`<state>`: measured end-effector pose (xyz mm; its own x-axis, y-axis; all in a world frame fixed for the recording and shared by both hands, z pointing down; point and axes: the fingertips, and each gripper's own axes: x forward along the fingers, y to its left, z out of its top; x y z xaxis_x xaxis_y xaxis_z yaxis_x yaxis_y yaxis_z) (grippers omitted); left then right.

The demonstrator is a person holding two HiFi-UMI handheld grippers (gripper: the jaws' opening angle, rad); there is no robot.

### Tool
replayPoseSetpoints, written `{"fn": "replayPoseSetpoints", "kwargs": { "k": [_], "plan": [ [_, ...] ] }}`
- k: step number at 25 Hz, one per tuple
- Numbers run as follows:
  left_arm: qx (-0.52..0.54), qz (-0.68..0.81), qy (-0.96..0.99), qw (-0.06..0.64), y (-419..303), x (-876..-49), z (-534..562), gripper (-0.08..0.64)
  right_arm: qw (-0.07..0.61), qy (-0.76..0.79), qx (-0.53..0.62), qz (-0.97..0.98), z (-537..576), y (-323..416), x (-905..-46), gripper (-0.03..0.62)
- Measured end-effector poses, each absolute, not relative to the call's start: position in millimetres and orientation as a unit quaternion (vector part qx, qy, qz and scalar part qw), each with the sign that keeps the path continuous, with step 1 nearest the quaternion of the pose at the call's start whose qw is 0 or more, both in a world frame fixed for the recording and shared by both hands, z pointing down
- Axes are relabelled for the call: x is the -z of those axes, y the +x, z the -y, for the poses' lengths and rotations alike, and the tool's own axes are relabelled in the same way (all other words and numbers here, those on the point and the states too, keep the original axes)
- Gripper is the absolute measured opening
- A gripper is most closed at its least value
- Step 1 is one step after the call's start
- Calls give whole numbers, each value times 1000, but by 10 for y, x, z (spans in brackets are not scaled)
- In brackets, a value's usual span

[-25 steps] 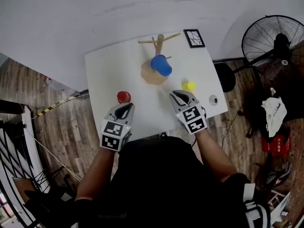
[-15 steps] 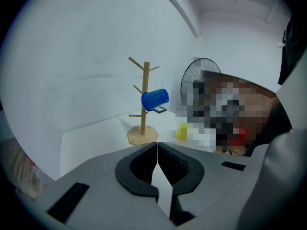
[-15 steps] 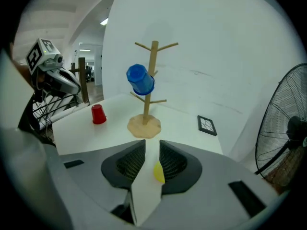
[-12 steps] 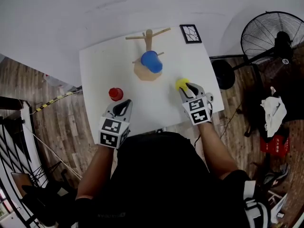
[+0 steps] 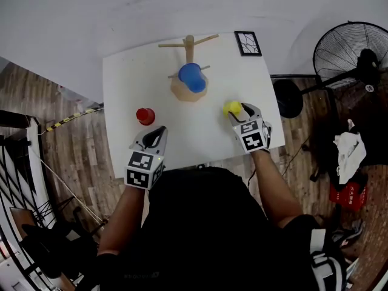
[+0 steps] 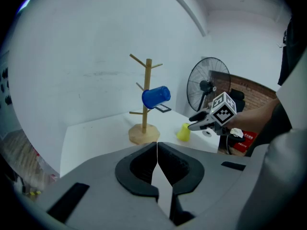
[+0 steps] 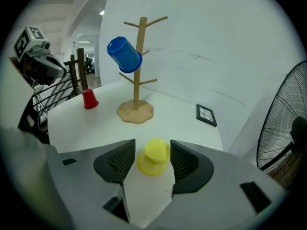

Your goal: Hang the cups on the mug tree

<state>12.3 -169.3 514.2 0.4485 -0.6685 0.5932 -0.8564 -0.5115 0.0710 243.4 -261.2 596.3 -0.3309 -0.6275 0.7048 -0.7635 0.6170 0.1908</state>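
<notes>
Right tongs (image 5: 239,109): recorded over the right front part of the white surface (image 5: 133,83), pointed down and away from the person. The jaws are spread and have just been opening. A yellow cup (image 7: 153,157) is found between them, standing mouth down on the surface. The pads are seen close on either side of it, but no grip is made out.

Left tongs (image 5: 159,130): held near the front left of the surface. The jaws are closed together, tip to tip, and nothing is caught between them.

Red cup (image 5: 145,116): set mouth down on the surface, just beyond the left tongs and apart from them.

Mug tree (image 5: 189,44): a wooden trunk with angled pegs on a flat wooden base, placed toward the back middle of the surface. One blue cup (image 5: 192,77) is hung on a peg partway up, tilted. The other pegs are bare.

Small black-framed panel (image 5: 247,43): laid flat at the back right corner of the surface.

Standing fan (image 5: 348,50): seen on the wooden floor to the right, off the surface. A white wall is noted behind the surface.
</notes>
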Motion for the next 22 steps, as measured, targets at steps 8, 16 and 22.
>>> {"fn": "replayPoseSetpoints", "kwargs": {
  "k": [8,16,22],
  "plan": [
    [-255,477,819,192,120,-5180,1632,17,399,411,-117,811,2748,2471,-6196,232],
    [-256,490,811,194,90,-5165,1603,17,407,394,-127,814,2749,2460,-6308,232],
    [-255,491,810,193,100,-5160,1585,17,409,392,-128,814,2746,2471,-6320,227]
  ]
}}
